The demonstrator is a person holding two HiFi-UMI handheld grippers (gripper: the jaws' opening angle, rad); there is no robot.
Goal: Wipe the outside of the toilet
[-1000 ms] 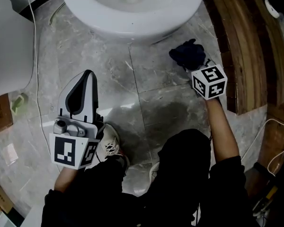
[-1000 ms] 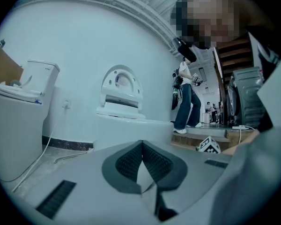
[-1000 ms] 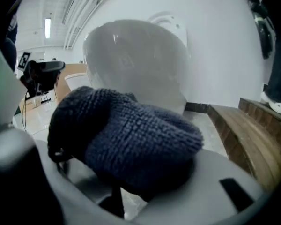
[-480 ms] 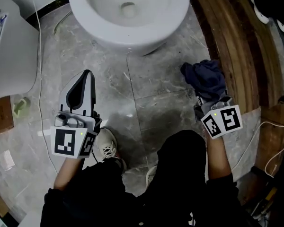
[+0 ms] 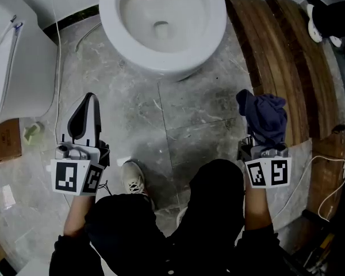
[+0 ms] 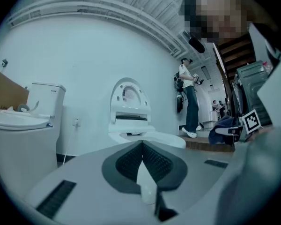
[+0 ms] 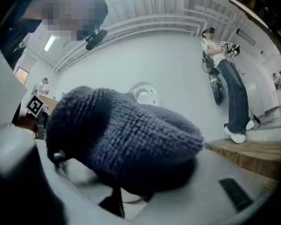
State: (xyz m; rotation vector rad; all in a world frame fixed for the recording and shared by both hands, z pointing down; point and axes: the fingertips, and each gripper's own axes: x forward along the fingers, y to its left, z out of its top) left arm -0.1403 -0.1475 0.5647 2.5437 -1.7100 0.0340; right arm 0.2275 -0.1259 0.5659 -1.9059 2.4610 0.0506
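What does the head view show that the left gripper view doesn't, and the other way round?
Only the head view: the inside of the toilet bowl seen from above, and the wearer's shoe on the floor. Only the left gripper view: the raised toilet lid and a person standing in the background. Both: the bowl's rim, the wooden step, and the dark blue cloth held in the right hand-held gripper.

Even indoor light; gripper views fisheye-warped, blurred nearby.
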